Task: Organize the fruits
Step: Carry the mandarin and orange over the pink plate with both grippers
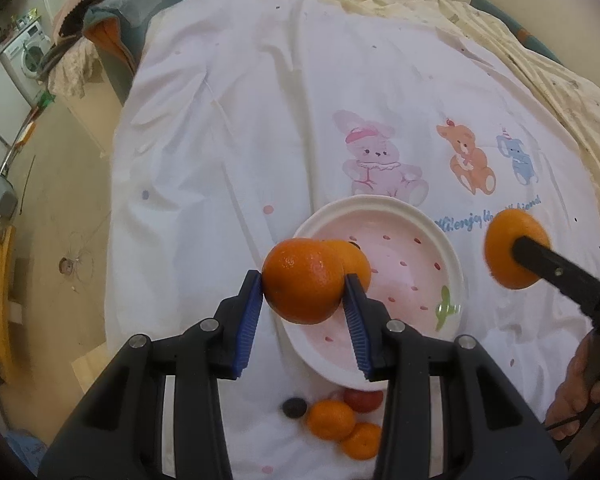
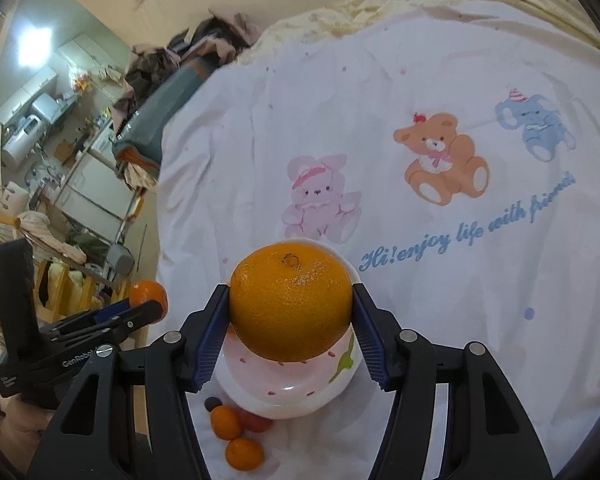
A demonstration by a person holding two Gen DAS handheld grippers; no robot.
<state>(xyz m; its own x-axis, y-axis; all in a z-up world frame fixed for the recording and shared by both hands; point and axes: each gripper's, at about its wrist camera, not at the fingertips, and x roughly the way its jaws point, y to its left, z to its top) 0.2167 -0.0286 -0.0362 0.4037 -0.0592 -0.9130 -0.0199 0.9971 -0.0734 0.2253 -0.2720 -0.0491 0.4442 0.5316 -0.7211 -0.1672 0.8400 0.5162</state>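
Both firm, round, slick-skinned, best pinched across the middle: left tool [image 1: 305,294] clamping a small orange [image 1: 302,280], right tool [image 2: 291,312] a large orange [image 2: 290,300], above the bowl [image 1: 452,264] at 12 o'clock

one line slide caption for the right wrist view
Right hand-held gripper holds a large orange above the pink bowl.

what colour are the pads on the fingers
Blue, ribbed pads on black fingers; clearest in the left wrist view.
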